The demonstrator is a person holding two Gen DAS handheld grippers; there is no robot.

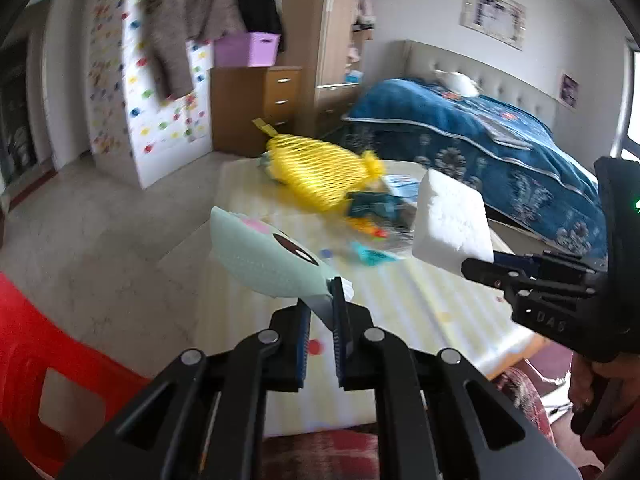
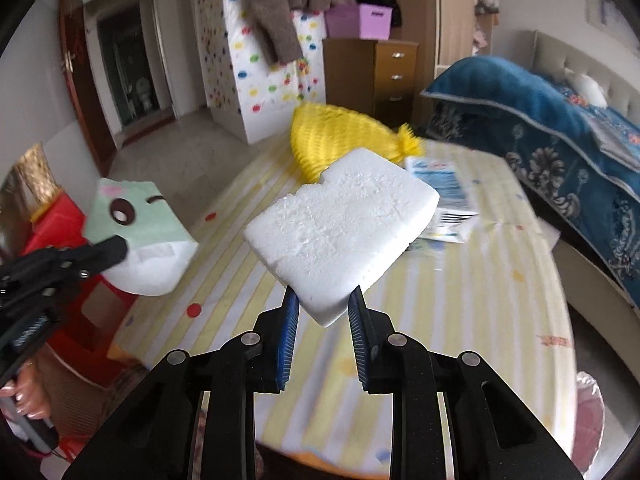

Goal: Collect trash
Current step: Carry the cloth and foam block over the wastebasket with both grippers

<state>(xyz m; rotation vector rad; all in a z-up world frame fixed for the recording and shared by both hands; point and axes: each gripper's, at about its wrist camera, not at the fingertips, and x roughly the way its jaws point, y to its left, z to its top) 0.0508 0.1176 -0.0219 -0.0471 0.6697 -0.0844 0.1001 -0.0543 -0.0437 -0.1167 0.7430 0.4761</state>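
Note:
My left gripper (image 1: pixel 325 294) is shut on a pale green tissue pack with a cartoon face (image 1: pixel 268 258) and holds it above the table; the pack also shows in the right wrist view (image 2: pixel 138 236). My right gripper (image 2: pixel 323 300) is shut on a white foam block (image 2: pixel 340 236) and holds it above the table; the block shows at the right of the left wrist view (image 1: pixel 452 226). A yellow mesh bag (image 1: pixel 320 170) lies at the far end of the table (image 1: pixel 420 304), next to crumpled wrappers (image 1: pixel 376 216) and a blue-white packet (image 2: pixel 442 188).
A red plastic stool (image 1: pixel 36 364) stands left of the table. A bed with a blue blanket (image 1: pixel 500 148) is to the right. A wooden drawer unit (image 1: pixel 256 108) with a purple bin (image 1: pixel 248 50) stands behind.

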